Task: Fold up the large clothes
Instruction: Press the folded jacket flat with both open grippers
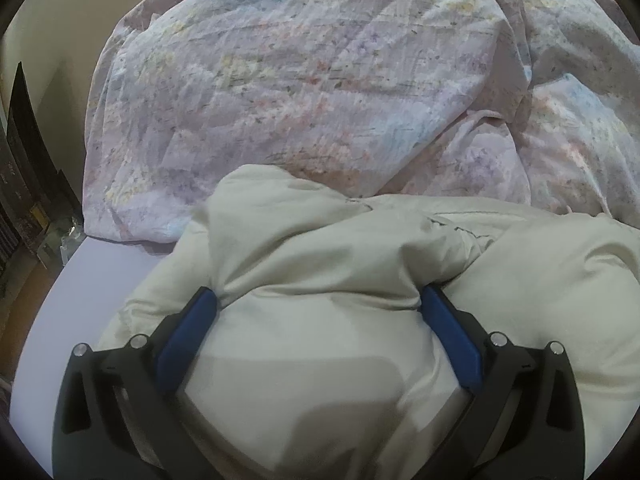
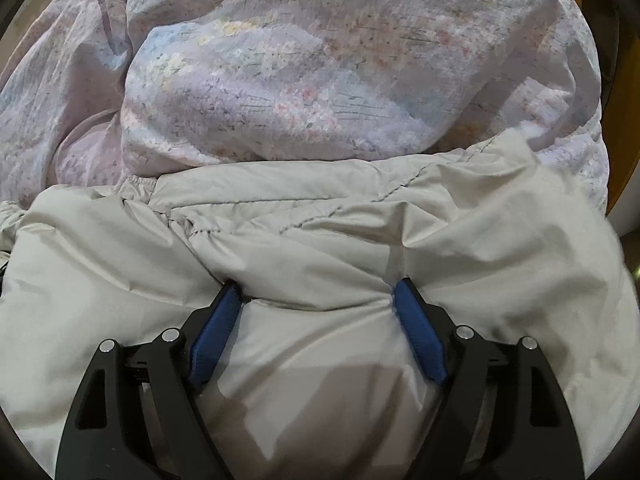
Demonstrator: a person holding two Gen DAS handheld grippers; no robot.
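A cream jacket (image 1: 360,280) lies bunched on the bed (image 1: 100,272), against a floral quilt (image 1: 304,80). Left tongs (image 1: 320,300) stand wide, a puffed fold of jacket bulging between the blue pads (image 1: 188,336). Right tongs (image 2: 318,300) likewise wide, pads touching fabric; grip uncertain.

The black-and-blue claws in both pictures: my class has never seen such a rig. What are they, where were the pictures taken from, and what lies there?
They are two hand-held grippers, one in each of a person's hands; there is no robot. Each carries a wide-angle camera looking along its two fingers, so one picture comes from the left gripper, the other from the right gripper. Each presses a bulge of a pale padded jacket between its blue pads, jaws wide apart. Behind lies a rumpled floral quilt on a lilac sheet. The job is folding the jacket.
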